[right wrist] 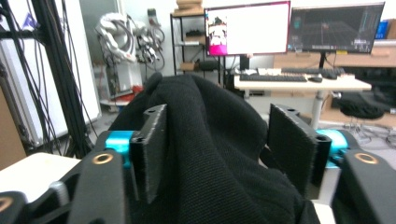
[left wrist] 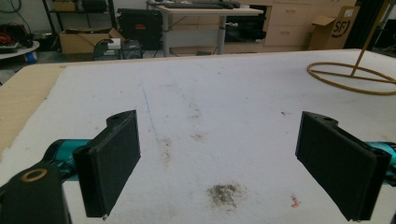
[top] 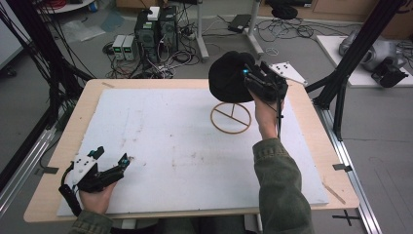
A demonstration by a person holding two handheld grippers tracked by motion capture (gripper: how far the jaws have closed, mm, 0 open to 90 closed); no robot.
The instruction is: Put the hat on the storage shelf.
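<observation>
A black knitted hat (top: 229, 75) sits on top of a thin yellow stand with a ring base (top: 231, 118) at the far right of the white mat. My right gripper (top: 251, 78) is up against the hat's right side. In the right gripper view the hat's cloth (right wrist: 210, 154) bulges between the two jaws of my right gripper (right wrist: 219, 116), which stand apart and do not pinch it. My left gripper (top: 113, 155) rests low at the near left of the mat, open. Nothing lies between the jaws of my left gripper (left wrist: 219, 121), and the ring base (left wrist: 350, 81) shows far to the right.
A white mat (top: 185, 146) with faint stains covers most of the wooden table (top: 58, 146). Black frame posts (top: 341, 83) stand off the right edge. Computers and cables (top: 151, 34) lie on the floor beyond the far edge.
</observation>
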